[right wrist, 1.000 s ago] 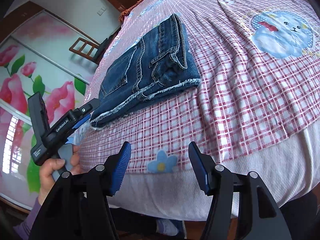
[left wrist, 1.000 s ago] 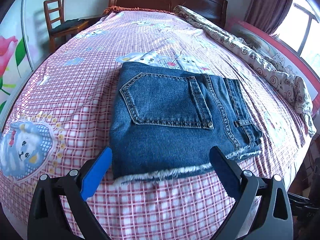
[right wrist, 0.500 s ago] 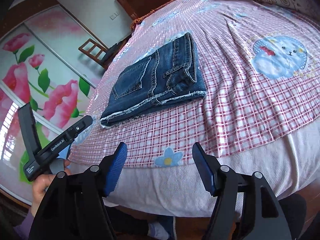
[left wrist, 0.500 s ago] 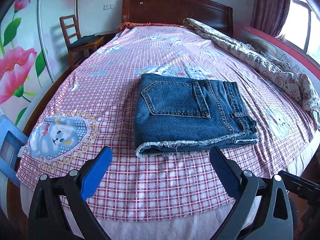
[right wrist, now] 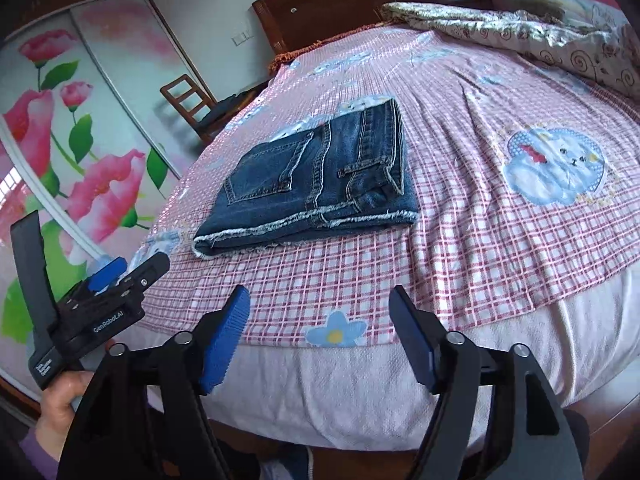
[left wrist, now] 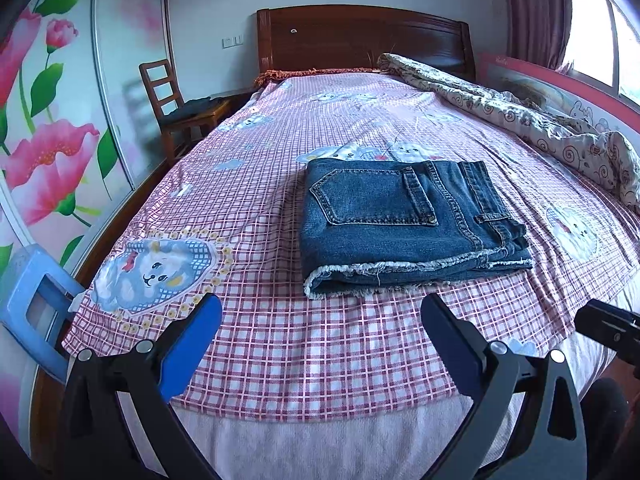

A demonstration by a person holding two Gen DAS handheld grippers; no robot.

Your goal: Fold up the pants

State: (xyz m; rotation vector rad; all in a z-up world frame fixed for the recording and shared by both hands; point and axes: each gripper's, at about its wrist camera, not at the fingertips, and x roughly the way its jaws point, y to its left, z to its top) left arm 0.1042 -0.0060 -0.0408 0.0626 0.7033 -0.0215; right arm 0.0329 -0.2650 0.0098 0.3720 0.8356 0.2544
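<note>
Blue denim pants [left wrist: 404,220] lie folded into a flat rectangle on the pink checked bedsheet [left wrist: 280,344], back pocket up, frayed hem toward me. They also show in the right wrist view [right wrist: 316,184]. My left gripper [left wrist: 320,316] is open and empty, held back over the foot of the bed, short of the hem. My right gripper [right wrist: 320,304] is open and empty, also off the pants near the bed's foot edge. The left gripper's body [right wrist: 100,300] shows at the left of the right wrist view, in a hand.
A rumpled patterned quilt [left wrist: 520,116] lies along the bed's right side. A dark wooden headboard [left wrist: 360,36] stands at the far end. A wooden chair [left wrist: 180,108] and a flowered wardrobe [left wrist: 48,140] stand to the left. A blue plastic stool [left wrist: 36,304] is at the near left.
Both grippers have pulled back from the pants toward the foot of the bed and risen. The pants lie unmoved. Both stayed open.
</note>
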